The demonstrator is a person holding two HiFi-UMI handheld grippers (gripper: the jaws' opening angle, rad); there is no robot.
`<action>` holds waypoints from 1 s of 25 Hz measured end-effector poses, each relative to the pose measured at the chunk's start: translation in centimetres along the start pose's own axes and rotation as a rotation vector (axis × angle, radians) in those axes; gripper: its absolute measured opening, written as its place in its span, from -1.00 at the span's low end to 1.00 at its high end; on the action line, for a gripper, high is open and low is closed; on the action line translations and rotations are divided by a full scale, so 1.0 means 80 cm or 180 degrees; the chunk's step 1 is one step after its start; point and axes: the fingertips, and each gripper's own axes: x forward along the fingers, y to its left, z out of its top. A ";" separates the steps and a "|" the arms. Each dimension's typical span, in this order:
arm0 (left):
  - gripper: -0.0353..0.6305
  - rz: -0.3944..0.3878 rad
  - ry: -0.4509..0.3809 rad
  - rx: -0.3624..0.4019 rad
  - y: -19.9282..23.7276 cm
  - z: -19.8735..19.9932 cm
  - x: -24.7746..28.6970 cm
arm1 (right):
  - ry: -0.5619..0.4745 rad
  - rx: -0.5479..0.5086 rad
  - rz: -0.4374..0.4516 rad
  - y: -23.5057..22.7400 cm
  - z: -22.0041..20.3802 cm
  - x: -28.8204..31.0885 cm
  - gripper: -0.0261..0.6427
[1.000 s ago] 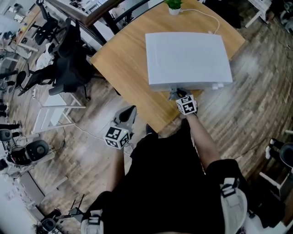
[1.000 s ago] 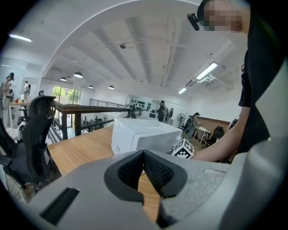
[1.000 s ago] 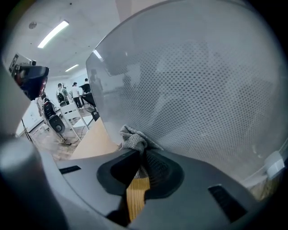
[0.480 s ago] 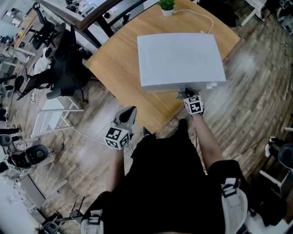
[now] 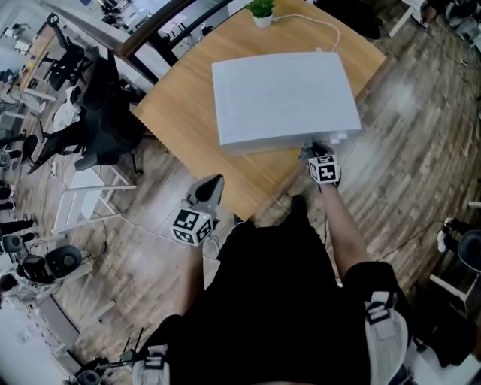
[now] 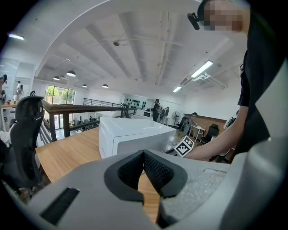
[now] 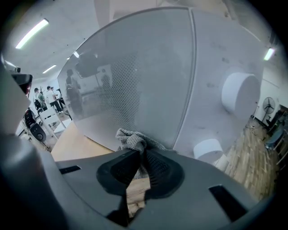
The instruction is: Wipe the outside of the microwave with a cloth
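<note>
The white microwave (image 5: 282, 94) stands on a wooden table (image 5: 176, 105). My right gripper (image 5: 313, 151) is at the right part of its front face, shut on a grey cloth (image 7: 134, 142). The bunched cloth presses against the lower edge of the glass door (image 7: 135, 76), beside the panel with two round knobs (image 7: 240, 92). My left gripper (image 5: 211, 187) hangs off the table's near corner, shut with nothing between its pads (image 6: 155, 173). Its view looks across the table at the microwave (image 6: 130, 134) and the right gripper's marker cube (image 6: 183, 146).
A small potted plant (image 5: 261, 10) and a white cable (image 5: 323, 26) lie at the table's far edge. Black office chairs (image 5: 105, 113) and a white rack (image 5: 90, 195) stand left of the table. Wooden floor surrounds it.
My right gripper has slid the cloth to the right along the microwave's front, from near the middle towards the knob panel. The left gripper has stayed put.
</note>
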 end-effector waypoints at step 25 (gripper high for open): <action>-0.89 0.0006 0.0062 0.0007 -0.040 0.004 0.028 | -0.0173 0.0232 -0.0383 -0.080 -0.016 -0.012 -0.82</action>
